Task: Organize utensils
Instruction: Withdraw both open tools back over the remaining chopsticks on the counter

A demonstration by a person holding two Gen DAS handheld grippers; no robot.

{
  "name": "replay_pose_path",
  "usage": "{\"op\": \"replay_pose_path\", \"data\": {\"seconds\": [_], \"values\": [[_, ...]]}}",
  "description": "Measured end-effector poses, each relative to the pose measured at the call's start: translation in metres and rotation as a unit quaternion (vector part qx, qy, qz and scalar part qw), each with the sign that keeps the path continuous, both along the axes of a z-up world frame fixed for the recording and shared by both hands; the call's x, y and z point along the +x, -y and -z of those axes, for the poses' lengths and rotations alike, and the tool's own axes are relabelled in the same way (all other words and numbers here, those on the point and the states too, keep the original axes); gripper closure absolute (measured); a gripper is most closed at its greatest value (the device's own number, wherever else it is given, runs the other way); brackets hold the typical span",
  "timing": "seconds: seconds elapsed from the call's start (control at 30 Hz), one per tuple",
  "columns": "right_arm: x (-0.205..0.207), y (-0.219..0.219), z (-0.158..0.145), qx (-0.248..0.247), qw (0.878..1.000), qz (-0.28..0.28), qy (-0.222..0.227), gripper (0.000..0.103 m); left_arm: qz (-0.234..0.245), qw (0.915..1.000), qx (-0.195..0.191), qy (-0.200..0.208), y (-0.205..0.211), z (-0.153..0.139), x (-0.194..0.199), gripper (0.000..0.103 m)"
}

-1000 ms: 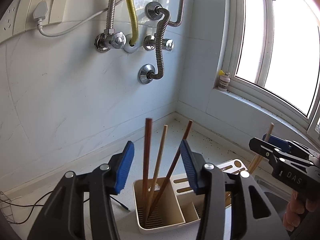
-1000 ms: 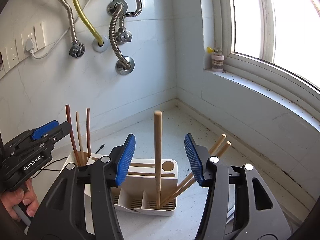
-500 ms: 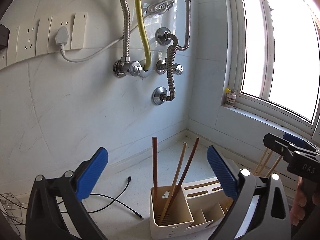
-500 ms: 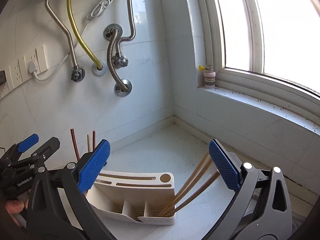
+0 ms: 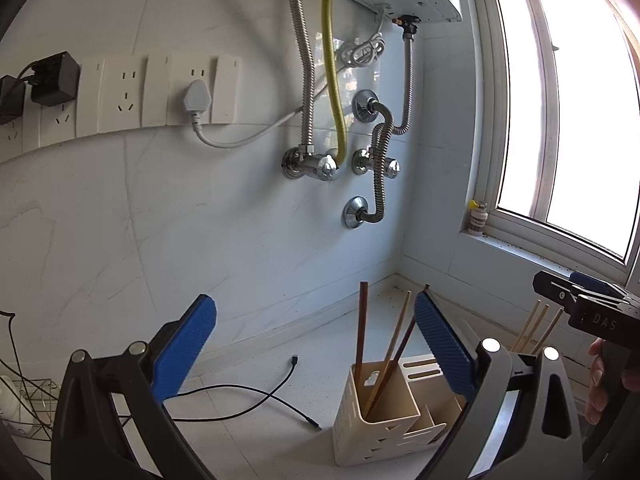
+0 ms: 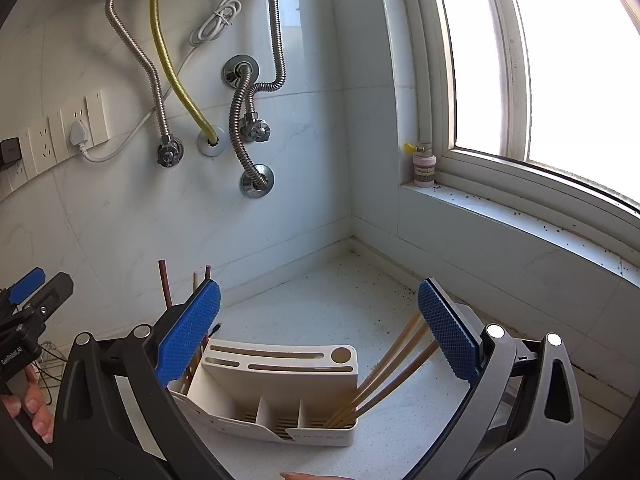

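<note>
Cream utensil holder [image 6: 280,380] on speckled tabletop [image 6: 320,304], dark chopsticks [image 5: 362,328] at one end, pale chopsticks [image 6: 384,376] at other. Left hand-held gripper [image 5: 316,344], right hand-held gripper [image 6: 320,328]: spread wide, gripping nothing.

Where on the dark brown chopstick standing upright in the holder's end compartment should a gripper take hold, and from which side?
Probably the upper shaft of the dark brown chopstick, well above the holder rim. It stands nearly upright and apart from the two leaning chopsticks beside it. Approach from above on its open side, jaws straddling the thin shaft, then lift straight up.
</note>
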State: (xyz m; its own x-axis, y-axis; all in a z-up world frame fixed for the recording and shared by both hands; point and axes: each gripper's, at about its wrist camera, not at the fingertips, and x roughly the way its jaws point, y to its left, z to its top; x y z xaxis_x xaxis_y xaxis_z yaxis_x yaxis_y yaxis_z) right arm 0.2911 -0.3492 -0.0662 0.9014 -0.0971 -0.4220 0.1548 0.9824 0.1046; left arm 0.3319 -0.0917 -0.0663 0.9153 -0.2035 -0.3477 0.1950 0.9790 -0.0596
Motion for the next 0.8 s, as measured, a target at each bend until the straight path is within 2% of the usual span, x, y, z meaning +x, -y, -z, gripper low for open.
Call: {"op": "replay_pose_path", "data": {"seconds": [0.37, 0.5, 0.63, 0.8], "values": [[-0.013, -0.052, -0.018, -0.018, 0.999, -0.035, 0.013, 0.008, -0.080, 0.9964, -0.029, 0.005, -0.089, -0.010, -0.038, 0.005], [-0.015, -0.084, -0.019, -0.021, 0.998, -0.064, 0.012, 0.008, -0.111, 0.9935, -0.024, 0.006, -0.123, -0.011, -0.055, 0.005], [-0.013, -0.120, -0.014, -0.021, 0.995, -0.100, 0.006, 0.008, -0.150, 0.9886, -0.015, 0.002, -0.160, -0.009, -0.073, 0.005], [-0.012, -0.167, -0.005, -0.018, 0.989, -0.146, -0.004, 0.008, -0.195, 0.9805, -0.015, -0.022, -0.206, 0.000, -0.095, 0.005]]}}
